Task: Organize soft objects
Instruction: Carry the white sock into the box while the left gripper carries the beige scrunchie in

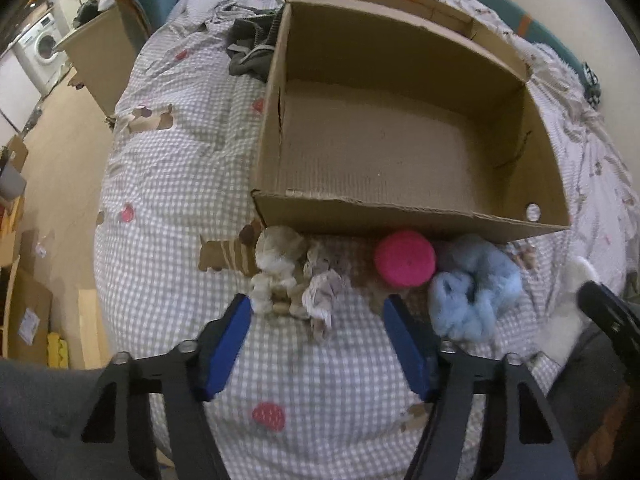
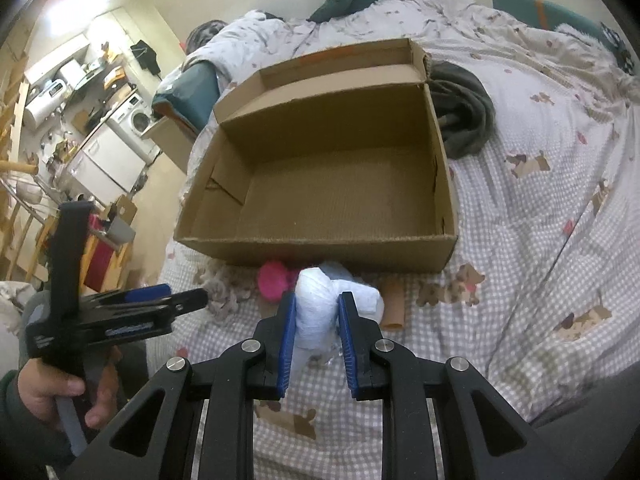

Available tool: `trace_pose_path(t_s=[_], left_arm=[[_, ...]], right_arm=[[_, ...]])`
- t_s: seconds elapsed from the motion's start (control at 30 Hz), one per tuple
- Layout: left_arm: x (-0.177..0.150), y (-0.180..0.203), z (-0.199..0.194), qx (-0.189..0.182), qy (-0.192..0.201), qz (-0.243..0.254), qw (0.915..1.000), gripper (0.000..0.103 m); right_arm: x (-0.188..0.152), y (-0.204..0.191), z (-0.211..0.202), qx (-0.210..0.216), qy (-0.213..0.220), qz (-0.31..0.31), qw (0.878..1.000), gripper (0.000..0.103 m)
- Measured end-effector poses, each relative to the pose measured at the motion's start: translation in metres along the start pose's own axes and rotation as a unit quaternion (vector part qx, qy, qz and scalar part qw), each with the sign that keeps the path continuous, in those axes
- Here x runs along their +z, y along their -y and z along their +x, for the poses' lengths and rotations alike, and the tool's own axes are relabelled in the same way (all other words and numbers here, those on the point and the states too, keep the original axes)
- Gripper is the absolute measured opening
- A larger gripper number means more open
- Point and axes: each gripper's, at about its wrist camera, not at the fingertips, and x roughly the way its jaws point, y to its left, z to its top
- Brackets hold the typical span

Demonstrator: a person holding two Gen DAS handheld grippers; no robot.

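An open cardboard box (image 1: pixel 412 216) (image 2: pixel 320 246) lies empty on the checked bedspread. In front of it lie a beige crumpled cloth bundle (image 1: pixel 296 276), a pink round soft thing (image 1: pixel 404 258) (image 2: pixel 274 276) and a fluffy light-blue scrunchie (image 1: pixel 472 286). My left gripper (image 1: pixel 318 304) is open, just short of the beige bundle, holding nothing. My right gripper (image 2: pixel 317 300) is shut on a white wrapped soft bundle (image 2: pixel 320 308), held just above the bed in front of the box. The left gripper also shows from the side in the right wrist view (image 2: pixel 168 298).
A dark grey garment (image 1: pixel 250 50) (image 2: pixel 464 116) lies beside the box's far end. A small brown tube (image 2: pixel 392 306) lies on the bed right of the white bundle. A teal pillow (image 2: pixel 192 92) and the bed's edge are at the side, with a cluttered floor beyond.
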Motion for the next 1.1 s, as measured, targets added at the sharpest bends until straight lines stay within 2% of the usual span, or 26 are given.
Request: trace_pose_path(t_s=[0.1, 0.17, 0.23, 0.43, 0.57, 0.77, 1.1], left_arm=[[0.003, 0.003, 0.010, -0.013, -0.001, 0.002, 0.9999, 0.042], [0.002, 0.003, 0.014, -0.026, 0.000, -0.002, 0.9997, 0.022], [0.000, 0.004, 0.016, -0.033, -0.006, -0.004, 0.9994, 0.010], [-0.010, 0.004, -0.002, -0.054, 0.017, -0.001, 0.9984, 0.007], [-0.016, 0.003, -0.022, -0.053, 0.042, 0.003, 0.9977, 0.007], [-0.020, -0.003, -0.050, -0.064, 0.072, -0.023, 0.9951, 0.006], [0.006, 0.002, -0.098, -0.060, 0.142, -0.005, 0.9881, 0.006]], right_arm=[[0.001, 0.003, -0.002, 0.001, 0.003, 0.003, 1.000, 0.023], [0.001, 0.003, -0.001, 0.000, 0.001, 0.005, 1.000, 0.023], [0.001, 0.004, 0.001, -0.002, 0.000, 0.006, 1.000, 0.023], [0.001, 0.001, 0.004, -0.008, -0.003, 0.002, 1.000, 0.023], [0.001, 0.001, 0.005, -0.008, -0.003, 0.002, 1.000, 0.023], [0.001, -0.002, 0.005, -0.009, -0.003, -0.006, 1.000, 0.023], [0.011, -0.002, 0.002, -0.008, -0.002, -0.004, 1.000, 0.023]])
